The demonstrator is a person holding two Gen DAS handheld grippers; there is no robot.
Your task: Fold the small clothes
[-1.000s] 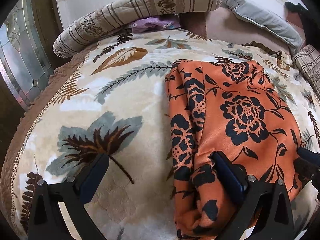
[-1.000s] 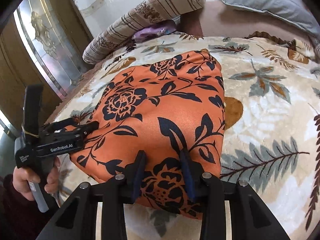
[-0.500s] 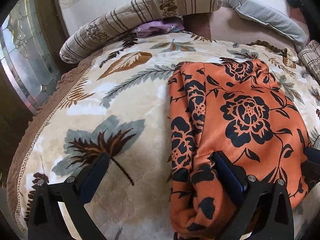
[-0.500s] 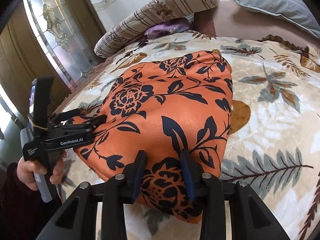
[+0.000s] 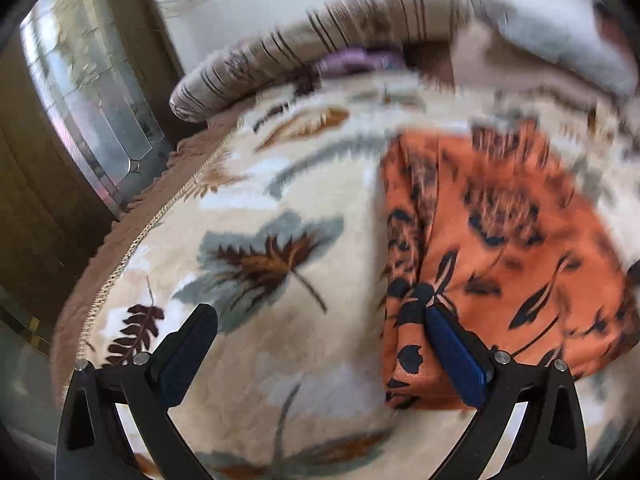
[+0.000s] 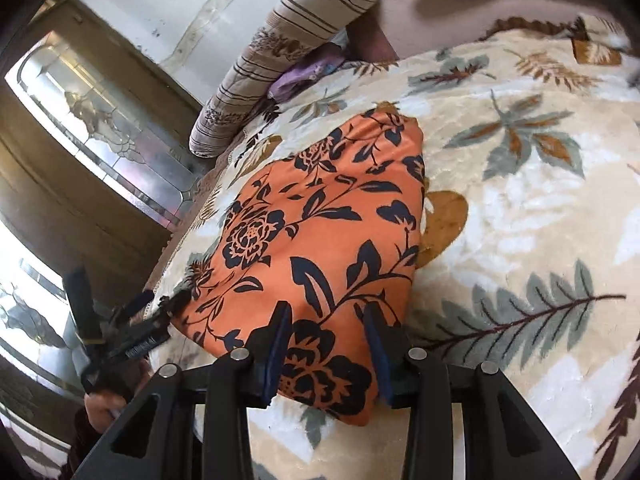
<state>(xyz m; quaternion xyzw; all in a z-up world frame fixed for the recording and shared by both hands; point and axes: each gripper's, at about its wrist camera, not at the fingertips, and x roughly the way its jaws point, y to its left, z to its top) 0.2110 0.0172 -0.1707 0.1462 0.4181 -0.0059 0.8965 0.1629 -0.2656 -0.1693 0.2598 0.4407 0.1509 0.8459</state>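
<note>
An orange garment with dark floral print (image 6: 320, 248) lies folded on the leaf-patterned bed blanket (image 6: 520, 208). It also shows at the right of the blurred left wrist view (image 5: 504, 240). My right gripper (image 6: 328, 322) has its jaws partly closed around the garment's near edge, with cloth between the pads. My left gripper (image 5: 320, 324) is wide open over the blanket (image 5: 256, 208); its right finger (image 5: 452, 344) rests at the garment's left edge and nothing is held. The left gripper (image 6: 156, 312) also shows in the right wrist view at the garment's left corner.
A striped bolster pillow (image 6: 288, 48) and a purple cloth (image 6: 308, 70) lie at the bed's head, with a grey pillow (image 5: 560, 40) beside them. A glass-panelled door (image 6: 100, 136) stands past the bed's left edge.
The left gripper has pulled back and to the left off the garment, still open. The right gripper stays on the near edge and the garment looks drawn nearer and narrower.
</note>
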